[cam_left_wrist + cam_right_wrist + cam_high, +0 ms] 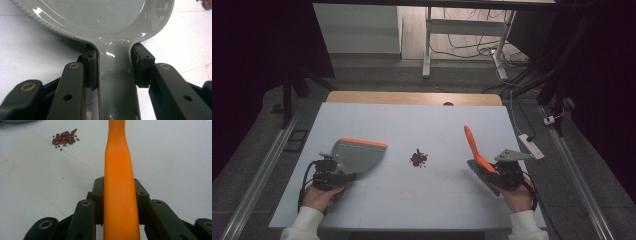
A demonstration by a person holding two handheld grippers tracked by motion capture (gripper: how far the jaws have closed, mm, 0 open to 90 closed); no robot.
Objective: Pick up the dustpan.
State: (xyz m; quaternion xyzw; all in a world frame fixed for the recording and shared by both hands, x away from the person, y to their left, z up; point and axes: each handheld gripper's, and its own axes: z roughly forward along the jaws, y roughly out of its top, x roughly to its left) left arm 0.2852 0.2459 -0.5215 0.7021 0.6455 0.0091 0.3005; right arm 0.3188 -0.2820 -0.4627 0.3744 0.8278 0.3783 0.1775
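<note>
Left tool [343, 176] clamped on the grey dustpan's [358, 155] handle, pan low on the tabletop [412, 125]. Right tool [492, 175] grips the orange brush [476, 149] handle, angled upward. Beans [418, 158] piled between them.

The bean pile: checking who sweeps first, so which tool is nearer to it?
Left, narrowly. The left tool holds the dustpan to the left of the bean pile; the right tool grips the brush farther off on its right.

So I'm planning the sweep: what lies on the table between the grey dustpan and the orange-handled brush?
A small pile of red and green beans lies between the dustpan and the brush; the high view shows the table bare around it.
</note>
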